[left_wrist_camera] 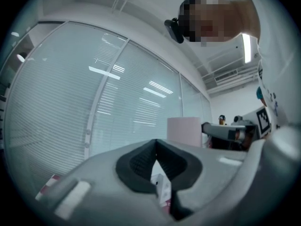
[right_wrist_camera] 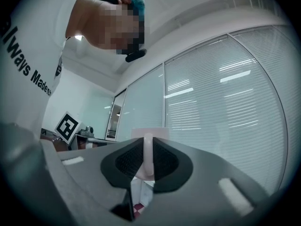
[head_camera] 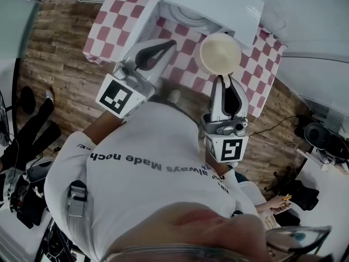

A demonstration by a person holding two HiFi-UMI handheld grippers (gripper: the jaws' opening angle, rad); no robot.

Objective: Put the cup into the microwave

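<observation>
Right claw (head_camera: 224, 83): jaws nearly together, pads clamped on the handle of the cup (head_camera: 220, 52). The right gripper view confirms this: the pale handle stands upright between the two dark pads of the right claw (right_wrist_camera: 147, 149), with the cup (right_wrist_camera: 157, 132) body just beyond the tips.

Cup: cream-coloured, upright, mouth facing up in the head view. It hangs from the claw over the right part of the counter (head_camera: 117, 21), which carries a red-and-white checked cloth. It is outside the microwave (head_camera: 218, 1), just in front of it.

Microwave: a white box on the far part of the counter. Whether its door stands open cannot be told from these views.

Left claw (head_camera: 170, 43): reaches over the counter's near edge toward the microwave, left of the cup and apart from it. In the left gripper view, the left claw (left_wrist_camera: 155, 147) has its pad tips meeting and nothing between them. The cup (left_wrist_camera: 184, 131) shows beyond these tips, to the right.

The person (head_camera: 158, 162) holding both tools wears a white shirt and stands on a wood-plank floor (head_camera: 54, 64).
</observation>
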